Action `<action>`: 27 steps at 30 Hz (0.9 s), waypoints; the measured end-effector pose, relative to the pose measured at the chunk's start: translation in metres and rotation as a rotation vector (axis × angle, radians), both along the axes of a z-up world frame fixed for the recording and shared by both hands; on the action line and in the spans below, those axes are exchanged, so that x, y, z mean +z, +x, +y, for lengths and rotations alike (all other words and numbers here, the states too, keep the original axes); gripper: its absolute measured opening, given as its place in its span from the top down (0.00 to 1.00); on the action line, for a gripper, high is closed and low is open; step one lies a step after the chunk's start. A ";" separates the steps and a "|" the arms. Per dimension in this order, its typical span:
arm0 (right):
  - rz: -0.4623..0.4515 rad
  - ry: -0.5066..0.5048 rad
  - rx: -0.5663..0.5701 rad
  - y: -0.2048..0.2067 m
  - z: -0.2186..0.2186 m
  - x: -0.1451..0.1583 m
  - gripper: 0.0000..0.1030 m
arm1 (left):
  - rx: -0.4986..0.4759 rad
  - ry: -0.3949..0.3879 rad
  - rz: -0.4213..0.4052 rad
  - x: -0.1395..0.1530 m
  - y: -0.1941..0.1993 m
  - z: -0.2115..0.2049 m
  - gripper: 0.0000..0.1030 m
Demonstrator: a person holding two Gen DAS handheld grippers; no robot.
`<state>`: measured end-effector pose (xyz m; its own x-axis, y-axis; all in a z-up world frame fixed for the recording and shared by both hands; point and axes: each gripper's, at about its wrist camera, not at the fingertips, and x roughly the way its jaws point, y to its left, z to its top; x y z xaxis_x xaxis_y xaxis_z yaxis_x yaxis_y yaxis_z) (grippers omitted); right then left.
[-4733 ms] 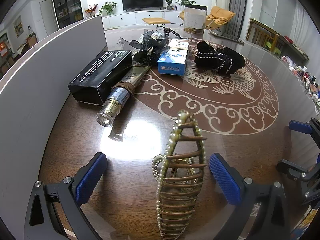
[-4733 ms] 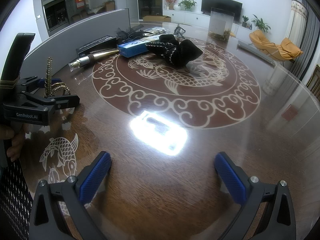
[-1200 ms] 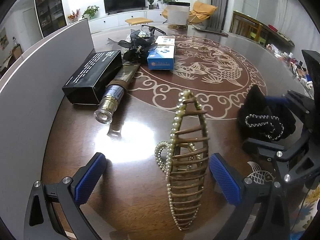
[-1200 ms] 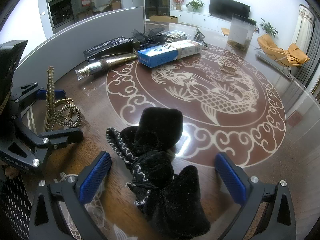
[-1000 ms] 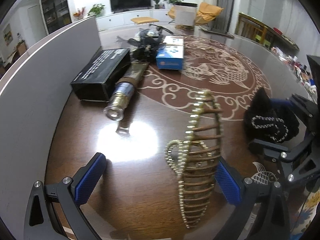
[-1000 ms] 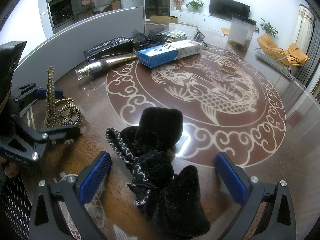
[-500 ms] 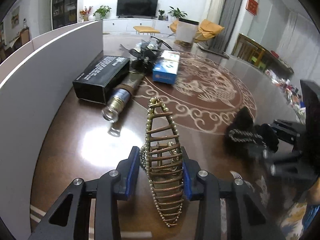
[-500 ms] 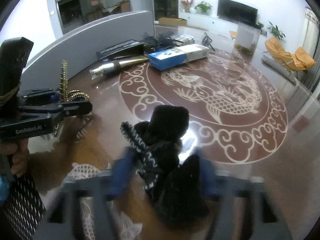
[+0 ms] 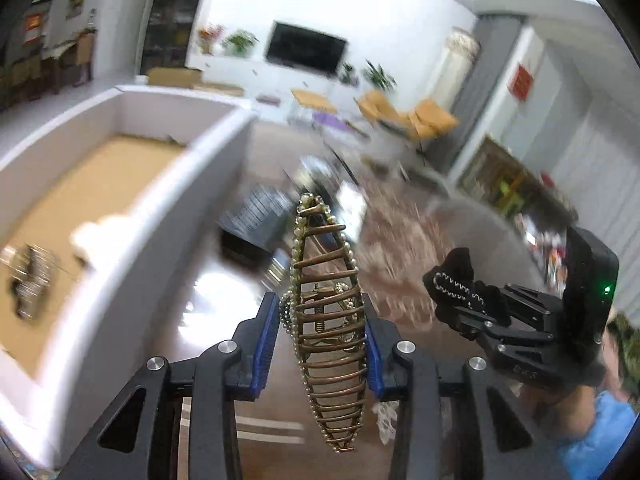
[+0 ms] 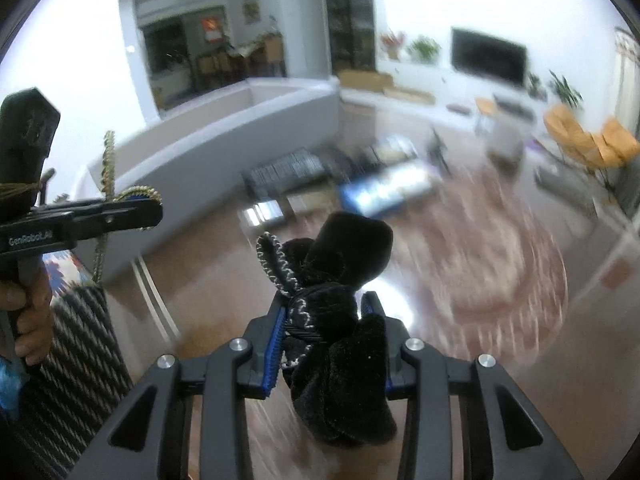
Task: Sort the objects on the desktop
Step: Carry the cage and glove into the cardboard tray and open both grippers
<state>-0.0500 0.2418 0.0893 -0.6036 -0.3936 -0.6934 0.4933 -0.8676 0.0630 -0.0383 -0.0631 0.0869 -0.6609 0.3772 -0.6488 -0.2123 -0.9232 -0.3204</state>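
Both items now hang clear of the table [image 9: 224, 320], no longer lying on it as a second ago.

My left gripper [image 9: 322, 354] clamps the gold beaded hair claw [image 9: 326, 312], long axis running away from me, tip toward the grey box [image 9: 132, 216]. My right gripper [image 10: 322, 344], angled downward, pinches the black velvet bow [image 10: 340, 320], one lobe up and forward. Both were wide open before.
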 end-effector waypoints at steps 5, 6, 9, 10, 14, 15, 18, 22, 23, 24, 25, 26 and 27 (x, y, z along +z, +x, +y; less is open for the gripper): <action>0.090 -0.072 0.133 -0.041 -0.078 0.059 0.64 | 0.166 0.003 -0.011 0.035 -0.025 -0.091 0.63; 0.097 -0.088 0.167 -0.052 -0.101 0.069 0.64 | 0.207 -0.022 -0.019 0.039 -0.034 -0.110 0.63; 0.067 -0.132 0.250 -0.078 -0.166 0.085 0.64 | 0.302 -0.090 -0.066 0.040 -0.061 -0.163 0.63; 0.048 -0.138 0.271 -0.083 -0.183 0.086 0.63 | 0.332 -0.113 -0.090 0.038 -0.070 -0.181 0.63; -0.088 -0.111 0.421 -0.089 -0.270 0.067 0.63 | 0.395 -0.172 -0.190 0.017 -0.097 -0.228 0.63; -0.122 -0.086 0.454 -0.087 -0.289 0.057 0.63 | 0.403 -0.185 -0.219 0.010 -0.103 -0.236 0.63; -0.205 0.015 0.524 -0.076 -0.334 0.022 0.63 | 0.406 -0.229 -0.297 -0.013 -0.116 -0.248 0.63; -0.250 0.107 0.541 -0.067 -0.359 -0.007 0.32 | 0.409 -0.274 -0.360 -0.033 -0.123 -0.251 0.59; -0.252 0.113 0.546 -0.065 -0.361 -0.010 0.06 | 0.414 -0.282 -0.367 -0.035 -0.123 -0.251 0.44; -0.244 0.110 0.550 -0.063 -0.361 -0.011 0.00 | 0.426 -0.290 -0.369 -0.036 -0.121 -0.251 0.32; -0.221 0.095 0.555 -0.059 -0.360 -0.009 0.00 | 0.440 -0.289 -0.353 -0.033 -0.119 -0.251 0.31; -0.203 0.084 0.555 -0.057 -0.357 -0.006 0.00 | 0.451 -0.286 -0.328 -0.028 -0.116 -0.248 0.31; -0.177 0.074 0.548 -0.054 -0.353 -0.001 0.00 | 0.471 -0.289 -0.299 -0.023 -0.112 -0.247 0.31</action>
